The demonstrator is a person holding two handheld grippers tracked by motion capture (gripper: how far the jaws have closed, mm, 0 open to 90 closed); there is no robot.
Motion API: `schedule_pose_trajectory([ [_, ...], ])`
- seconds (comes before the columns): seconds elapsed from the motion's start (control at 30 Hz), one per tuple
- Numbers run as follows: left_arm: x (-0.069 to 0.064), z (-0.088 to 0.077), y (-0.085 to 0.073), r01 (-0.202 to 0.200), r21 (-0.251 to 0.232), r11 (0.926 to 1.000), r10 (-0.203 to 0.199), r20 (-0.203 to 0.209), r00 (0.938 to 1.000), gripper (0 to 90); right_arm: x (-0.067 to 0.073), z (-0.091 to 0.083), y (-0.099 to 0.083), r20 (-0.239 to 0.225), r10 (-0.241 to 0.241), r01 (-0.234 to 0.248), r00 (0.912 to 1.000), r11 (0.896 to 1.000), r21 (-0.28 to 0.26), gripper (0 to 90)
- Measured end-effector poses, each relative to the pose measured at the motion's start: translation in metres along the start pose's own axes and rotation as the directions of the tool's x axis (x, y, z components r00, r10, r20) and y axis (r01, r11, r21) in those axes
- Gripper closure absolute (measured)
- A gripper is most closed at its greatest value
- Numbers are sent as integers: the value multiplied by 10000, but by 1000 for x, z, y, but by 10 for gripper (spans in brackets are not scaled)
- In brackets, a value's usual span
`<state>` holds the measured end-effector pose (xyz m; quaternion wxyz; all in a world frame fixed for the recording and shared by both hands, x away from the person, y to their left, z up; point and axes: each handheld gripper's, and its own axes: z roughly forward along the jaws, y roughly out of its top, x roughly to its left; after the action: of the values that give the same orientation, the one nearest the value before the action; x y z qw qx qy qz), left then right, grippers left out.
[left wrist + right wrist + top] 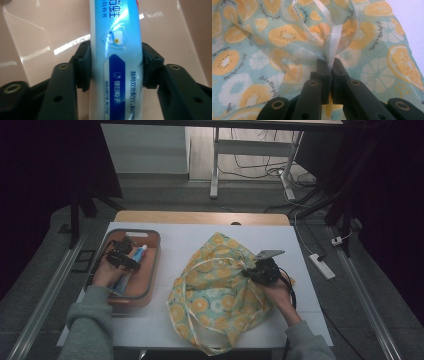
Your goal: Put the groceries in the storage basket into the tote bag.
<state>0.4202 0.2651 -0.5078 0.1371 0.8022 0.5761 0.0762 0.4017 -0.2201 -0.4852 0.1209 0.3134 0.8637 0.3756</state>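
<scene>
Left gripper (pixel 116 67) has its pads on both sides of the toothpaste tube (pixel 117 50), which lies in the pink tray (pixel 150 270) at the table's left edge. Right gripper (pixel 329 75) is clamped on the white drawstring (pixel 334 40) of the fruit-print bag (pixel 215 290) at mid-table. Judgement: I should squeeze mid-tube only lightly, lift straight up over the tray rim, and hold the bag mouth taut and open.

Lab-like recording room: dark curtains, white table (pixel 300 270), loose cables (pixel 260 170) and power strip (pixel 321 266) on floor.
</scene>
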Motion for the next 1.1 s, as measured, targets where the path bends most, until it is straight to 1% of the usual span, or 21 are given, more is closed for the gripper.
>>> schedule_pose_trajectory([
  [0.07, -1, -2, 0, 14, -45, 10000, -14, -111, 9999, 595, 0, 0, 0, 9, 3, -3, 10000, 10000, 0, 869],
  [0.17, 3, -3, -2, 35, -52, 10000, -36, -150, 9999, 668, 0, -1, 0, 12, 9, -9, 10000, 10000, -23, 869],
  [0.2, 6, -3, -3, 79, -68, 9999, -80, -144, 9999, 709, 0, -1, 0, 18, 2, -2, 10000, 10000, -25, 869],
  [0.23, 8, -3, -4, 170, -130, 9998, -170, -28, 9999, 718, 0, -1, 0, 26, -9, 9, 10000, 10000, -21, 869],
  [0.27, 10, -3, -4, 177, -178, 9997, -176, 68, 9998, 724, 0, -1, 0, 29, -14, 14, 10000, 10000, -20, 869],
  [0.4, 13, -4, -6, 119, -330, 9994, -111, 230, 9997, 735, 0, -1, 0, 34, 10, -10, 10000, 10000, -27, 868],
  [0.57, 16, -5, -8, 197, -485, 9986, -183, 291, 9994, 743, -1, -1, 0, 37, 19, -19, 10000, 10000, -34, 867],
  [0.63, 17, -7, -8, 286, -682, 9973, -269, 256, 9993, 745, -1, -1, 0, 38, 19, -19, 10000, 10000, -36, 868],
  [0.67, 18, -9, -8, 337, -844, 9959, -311, 323, 9990, 746, -1, -1, 0, 38, 20, -20, 10000, 10000, -39, 867],
  [0.73, 18, -16, -9, 425, -1265, 9911, -342, 671, 9972, 746, -1, -1, 0, 48, -3, 4, 10000, 10000, -58, 866],
  [0.8, 18, -23, -9, 493, -1712, 9840, -328, 979, 9947, 747, -1, -2, 0, 56, 26, -25, 10000, 10000, -79, 866],
  [0.9, 15, -38, -9, 371, -2351, 9713, -101, 1151, 9933, 748, -1, -2, 0, 55, 15, -15, 10000, 10000, -88, 866],
  [1.0, 13, -55, -10, 338, -2972, 9542, 76, 1372, 9905, 748, -1, -2, 0, 51, 1, 0, 10000, 9999, -100, 866],
  [1.1, 11, -70, -13, 390, -3590, 9325, 251, 1722, 9847, 749, -1, -2, 0, 53, 11, -11, 10000, 9999, -106, 866],
])
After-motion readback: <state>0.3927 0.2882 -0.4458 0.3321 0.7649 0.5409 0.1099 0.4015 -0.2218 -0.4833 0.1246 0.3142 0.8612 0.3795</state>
